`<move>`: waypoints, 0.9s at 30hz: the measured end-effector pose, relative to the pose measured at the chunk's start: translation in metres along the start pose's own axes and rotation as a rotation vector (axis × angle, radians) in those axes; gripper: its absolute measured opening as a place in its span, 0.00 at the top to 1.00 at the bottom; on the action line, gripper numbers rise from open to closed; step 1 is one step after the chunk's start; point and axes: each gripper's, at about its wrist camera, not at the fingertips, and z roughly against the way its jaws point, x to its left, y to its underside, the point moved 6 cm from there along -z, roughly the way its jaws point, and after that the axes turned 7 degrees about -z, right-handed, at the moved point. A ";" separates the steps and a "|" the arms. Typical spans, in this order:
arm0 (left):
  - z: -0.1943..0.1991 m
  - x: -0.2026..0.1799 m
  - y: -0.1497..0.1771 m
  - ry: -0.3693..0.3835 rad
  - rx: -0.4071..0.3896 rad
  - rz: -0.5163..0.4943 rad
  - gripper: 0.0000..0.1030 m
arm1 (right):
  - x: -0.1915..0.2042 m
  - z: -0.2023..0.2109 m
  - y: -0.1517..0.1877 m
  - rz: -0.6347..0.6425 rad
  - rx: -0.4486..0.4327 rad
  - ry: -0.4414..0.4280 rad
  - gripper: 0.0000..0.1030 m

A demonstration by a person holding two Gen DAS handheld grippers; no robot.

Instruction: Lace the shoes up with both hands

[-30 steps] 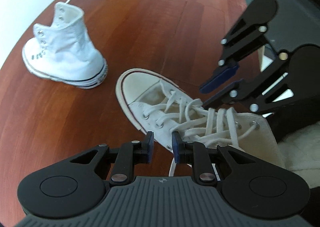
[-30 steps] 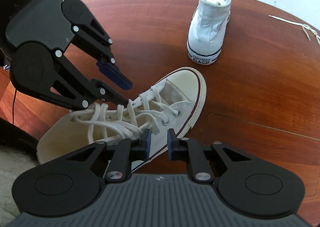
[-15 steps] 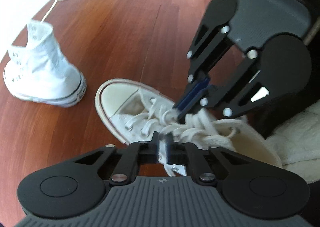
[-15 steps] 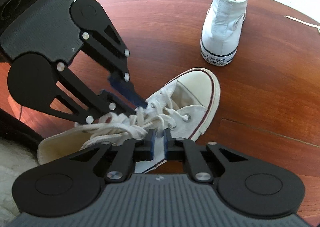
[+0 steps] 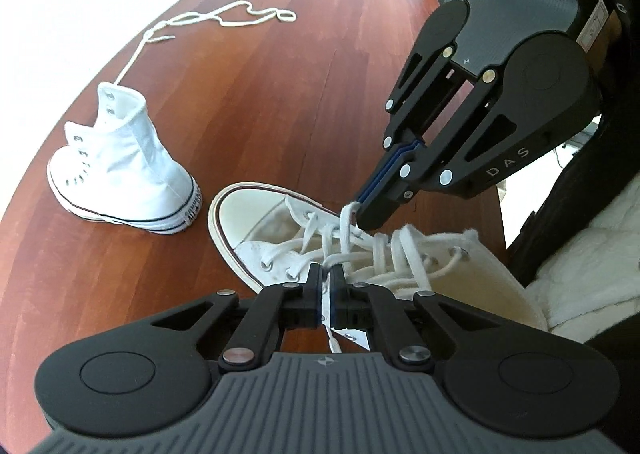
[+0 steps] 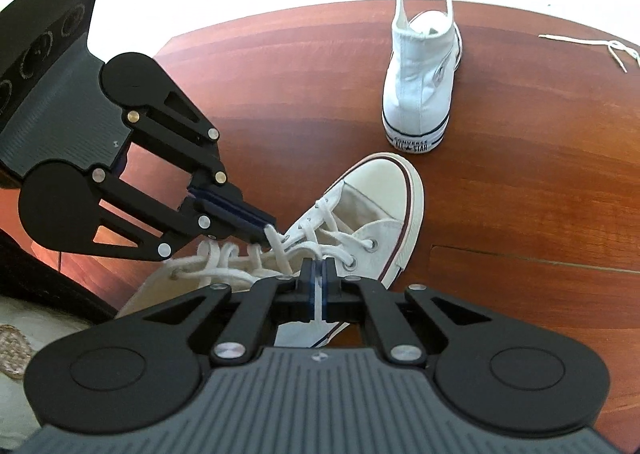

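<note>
Left wrist view: the left hand-held gripper (image 5: 327, 286) is clenched on a lace (image 5: 345, 232) of the cream high-top sneaker (image 5: 360, 258) lying on the worktop (image 5: 248, 114). Pull evenly.

Right wrist view: the right hand-held gripper (image 6: 319, 286) pinches another strand; draw both outward together, keeping tension low.

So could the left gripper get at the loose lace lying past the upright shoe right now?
Probably not yet: the left gripper is shut on the near shoe's lace, and the upright shoe stands before the loose lace.
</note>
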 end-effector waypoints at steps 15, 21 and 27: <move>-0.009 0.005 0.002 -0.012 0.035 0.036 0.95 | -0.002 -0.005 0.009 -0.008 0.012 0.045 0.96; -0.005 0.009 0.007 0.009 0.045 0.051 0.93 | 0.001 -0.001 0.011 0.011 0.017 0.036 0.96; -0.004 0.006 0.006 0.060 0.041 0.026 0.93 | 0.007 -0.003 0.014 0.044 0.041 0.019 0.96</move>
